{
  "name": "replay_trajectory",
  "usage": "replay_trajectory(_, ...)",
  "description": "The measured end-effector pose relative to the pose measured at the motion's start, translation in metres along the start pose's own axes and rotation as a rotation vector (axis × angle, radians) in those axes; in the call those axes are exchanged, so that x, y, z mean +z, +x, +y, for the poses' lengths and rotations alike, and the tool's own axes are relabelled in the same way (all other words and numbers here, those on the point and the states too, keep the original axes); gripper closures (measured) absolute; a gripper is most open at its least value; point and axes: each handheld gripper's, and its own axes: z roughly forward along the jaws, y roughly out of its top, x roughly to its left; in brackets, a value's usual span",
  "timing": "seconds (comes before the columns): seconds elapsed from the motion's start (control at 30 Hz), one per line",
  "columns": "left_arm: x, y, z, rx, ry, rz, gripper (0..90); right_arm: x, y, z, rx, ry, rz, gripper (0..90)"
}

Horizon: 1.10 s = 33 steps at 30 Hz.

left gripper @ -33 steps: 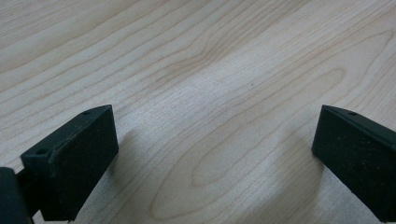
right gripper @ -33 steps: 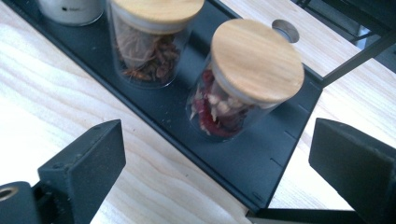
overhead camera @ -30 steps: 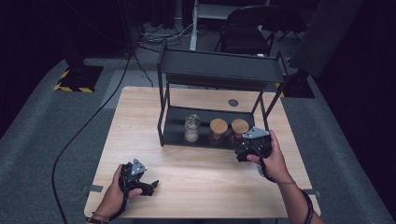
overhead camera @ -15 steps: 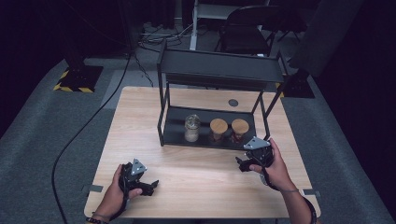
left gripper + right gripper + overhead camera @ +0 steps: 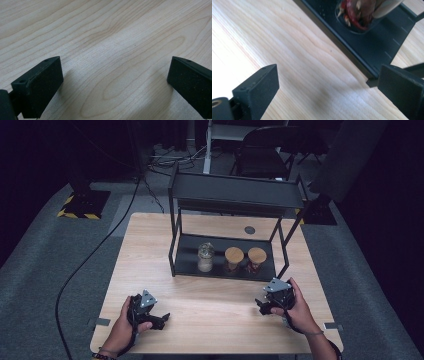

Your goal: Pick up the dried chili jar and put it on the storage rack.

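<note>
Jar with red contents point(image 5: 359, 15): stands at the right end of the rack's lower shelf, just beyond the right gripper; seen from above as the right wooden-lidded jar point(image 5: 257, 256).
Right gripper point(image 5: 265, 304): held low over the table in front of the rack's right end, jaws spread wide, nothing between them, pads touching nothing.
Right gripper view: bare wood lies between the two jaws; the shelf edge runs slantwise across the upper right, with the jar's base above it.
Left gripper point(image 5: 159, 318): near the table's front left, held in the person's left hand, jaws wide apart and empty.
Left gripper view: plain wood grain between the jaws; the pads appear close to the surface, contact cannot be told.
Table point(image 5: 150, 245): light wood, both grippers at its near edge, well apart from each other.
Rack point(image 5: 235, 195): black, two-tier, centre of table; its right front post stands between the right gripper and the shelf's end.
Shelf row: glass jar point(image 5: 205, 257) at left, middle wooden-lidded jar point(image 5: 233, 256) beside it, then the right jar, close together.
Far items: small dark disc point(image 5: 249, 230) on the table behind the rack.
</note>
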Motion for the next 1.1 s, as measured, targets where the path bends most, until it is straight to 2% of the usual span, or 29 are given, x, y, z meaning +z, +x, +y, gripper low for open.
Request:
replay_trajectory(0.17,0.000,0.000,0.000,0.000,0.000,0.000,0.0,0.002,0.001,-0.010,-0.002,0.014,-0.001,3.7)
replay_trajectory(0.47,0.000,0.000,0.000,0.000,0.000,0.000,0.0,0.001,0.002,-0.028,0.031,0.012,0.020,3.2)
replay_trajectory(0.77,0.000,0.000,0.000,0.002,0.000,-0.003,0.0,-0.003,-0.003,-0.050,0.143,-0.057,0.068,0.8)
replay_trajectory(0.83,0.000,0.000,0.001,0.004,0.002,-0.005,0.0,-0.004,-0.005,-0.055,0.172,-0.063,0.080,0.3)
replay_trajectory(0.93,0.000,0.000,0.001,0.004,0.002,-0.005,0.0,-0.006,-0.007,-0.061,0.180,-0.078,0.088,0.3)
replay_trajectory(1.1,0.000,0.000,0.000,0.004,0.002,-0.004,0.0,-0.007,-0.012,-0.071,0.253,-0.083,0.135,0.2)
